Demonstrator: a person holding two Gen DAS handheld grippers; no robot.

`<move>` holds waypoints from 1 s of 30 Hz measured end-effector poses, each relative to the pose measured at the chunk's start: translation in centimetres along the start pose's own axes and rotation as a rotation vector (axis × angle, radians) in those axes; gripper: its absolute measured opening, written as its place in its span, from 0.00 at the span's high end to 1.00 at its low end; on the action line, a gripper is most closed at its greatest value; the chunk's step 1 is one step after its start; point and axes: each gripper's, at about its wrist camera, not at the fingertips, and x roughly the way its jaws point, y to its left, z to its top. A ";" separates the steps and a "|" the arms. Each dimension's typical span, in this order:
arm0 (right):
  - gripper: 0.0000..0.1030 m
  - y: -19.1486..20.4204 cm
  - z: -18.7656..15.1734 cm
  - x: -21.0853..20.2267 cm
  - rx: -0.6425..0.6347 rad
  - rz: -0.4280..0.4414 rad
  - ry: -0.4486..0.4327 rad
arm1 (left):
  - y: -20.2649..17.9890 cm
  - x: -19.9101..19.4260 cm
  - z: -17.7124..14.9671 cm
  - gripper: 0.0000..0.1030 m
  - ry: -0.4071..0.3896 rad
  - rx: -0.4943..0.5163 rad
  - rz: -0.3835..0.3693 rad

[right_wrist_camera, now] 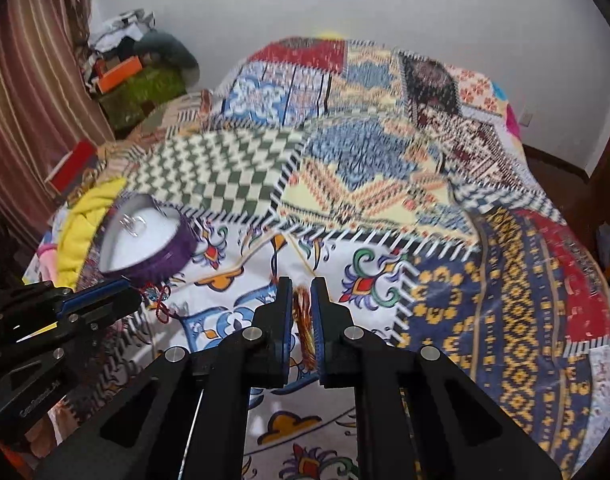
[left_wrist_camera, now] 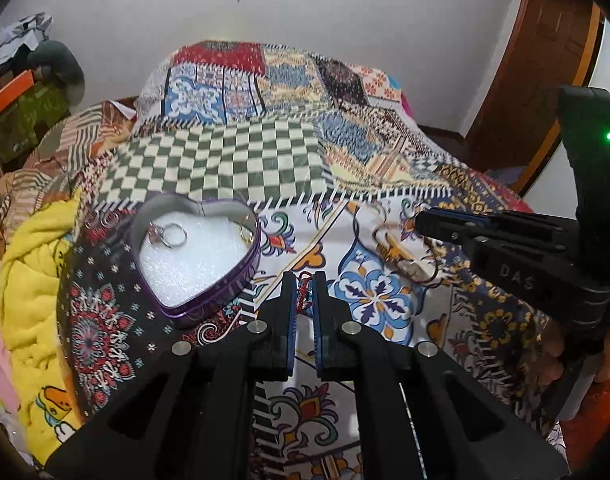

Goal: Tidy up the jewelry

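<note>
A purple heart-shaped tin (left_wrist_camera: 229,286) with white foam inside sits on the patchwork bedspread; it also shows in the right wrist view (right_wrist_camera: 161,258). Silver rings (left_wrist_camera: 169,234) and a gold ring (left_wrist_camera: 247,232) lie in it. My left gripper (left_wrist_camera: 303,280) is shut on a red thread bracelet (left_wrist_camera: 303,290), just right of the tin; the bracelet also shows in the right wrist view (right_wrist_camera: 157,298). My right gripper (right_wrist_camera: 302,286) is shut on gold-orange bangles (right_wrist_camera: 303,316) above the bedspread. In the left wrist view the right gripper (left_wrist_camera: 419,222) holds the blurred bangles (left_wrist_camera: 401,254).
The patchwork bedspread (left_wrist_camera: 369,296) covers the bed. A yellow blanket (left_wrist_camera: 29,264) lies left of the tin. Boxes and clutter (right_wrist_camera: 133,76) are stacked by the wall at the far left, beside a striped curtain (right_wrist_camera: 29,112). A wooden door (left_wrist_camera: 545,80) stands right.
</note>
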 end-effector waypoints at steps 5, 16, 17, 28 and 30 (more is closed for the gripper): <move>0.92 -0.3 0.4 -2.3 0.008 -0.004 -0.053 | -0.4 -1.7 0.6 0.94 -0.043 0.007 0.001; 0.58 -1.6 -1.7 -0.3 0.049 0.029 0.061 | 0.5 -2.6 0.3 0.94 -0.054 -0.006 0.021; 0.58 -1.8 -1.9 0.1 0.059 0.034 0.075 | 0.7 -2.5 0.1 0.94 -0.048 -0.010 0.021; 0.71 -2.0 -0.9 4.7 0.047 -0.013 0.125 | 1.9 -0.1 -0.3 0.94 -0.006 -0.033 0.018; 0.82 -2.4 -0.9 5.6 0.051 -0.016 0.149 | 2.1 0.3 -0.3 0.94 -0.001 -0.037 0.017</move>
